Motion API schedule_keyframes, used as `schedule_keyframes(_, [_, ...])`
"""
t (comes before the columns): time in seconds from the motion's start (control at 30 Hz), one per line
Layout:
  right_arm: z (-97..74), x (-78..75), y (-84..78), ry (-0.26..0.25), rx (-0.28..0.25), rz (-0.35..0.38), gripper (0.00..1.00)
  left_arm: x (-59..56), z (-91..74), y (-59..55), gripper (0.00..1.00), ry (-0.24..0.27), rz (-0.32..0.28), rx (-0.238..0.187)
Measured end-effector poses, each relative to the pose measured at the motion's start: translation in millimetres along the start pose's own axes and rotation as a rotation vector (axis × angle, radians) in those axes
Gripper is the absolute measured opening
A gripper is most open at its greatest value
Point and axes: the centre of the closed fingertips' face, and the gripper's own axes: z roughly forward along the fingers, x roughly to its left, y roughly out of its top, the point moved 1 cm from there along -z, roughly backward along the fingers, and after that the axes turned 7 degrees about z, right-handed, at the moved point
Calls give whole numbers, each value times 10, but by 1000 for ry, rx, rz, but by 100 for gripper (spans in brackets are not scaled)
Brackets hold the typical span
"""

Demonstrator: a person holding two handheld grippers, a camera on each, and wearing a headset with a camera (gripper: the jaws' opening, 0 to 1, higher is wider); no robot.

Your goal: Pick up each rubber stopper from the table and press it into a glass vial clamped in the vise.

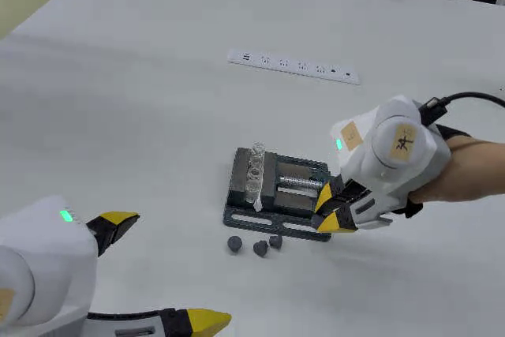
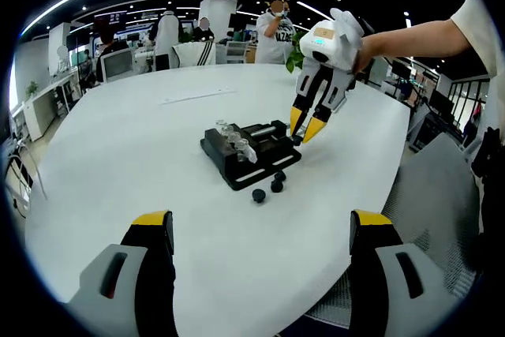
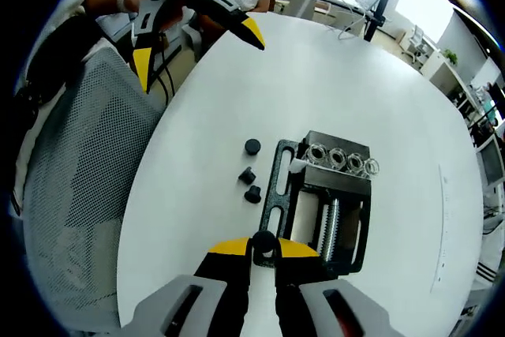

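Beside the vise [image 3: 335, 189], the right gripper [image 3: 263, 250] pinches one rubber stopper [image 3: 263, 239]. Three more stoppers [image 3: 247, 175] lie on the bench [image 1: 158, 116]. All four vials [image 3: 343, 160] look open. The left gripper [image 2: 262, 225] has its fingers [image 2: 154, 230] spread, holding nothing.

Nothing here reads as a clear word, number or brand. Right gripper [image 1: 329, 211]: a round tan sticker [image 1: 403, 141] on its white top carries a black hand-drawn mark, a character or a scribble, too small to make out. A second tan sticker [image 1: 351, 136], just beside the green light [image 1: 339, 145], looks blank. Power strip [image 1: 293, 66] on the table [image 1: 158, 76]: small dark marks along its face, too small to tell print from sockets.
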Motion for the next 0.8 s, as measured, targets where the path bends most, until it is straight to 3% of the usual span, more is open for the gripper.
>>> schedule_keyframes(0.13, [-122,-165,132,-21,-4,-15,7,45,4,17,91,3,-1,-10])
schedule_keyframes(0.23, [-184,-299,308,-25,-61,-4,7,64,14,26,91,5,0,-18])
schedule_keyframes(0.8, [-270,-871,717,-50,-57,-32,6,222,86,30,91,1,-13,-26])
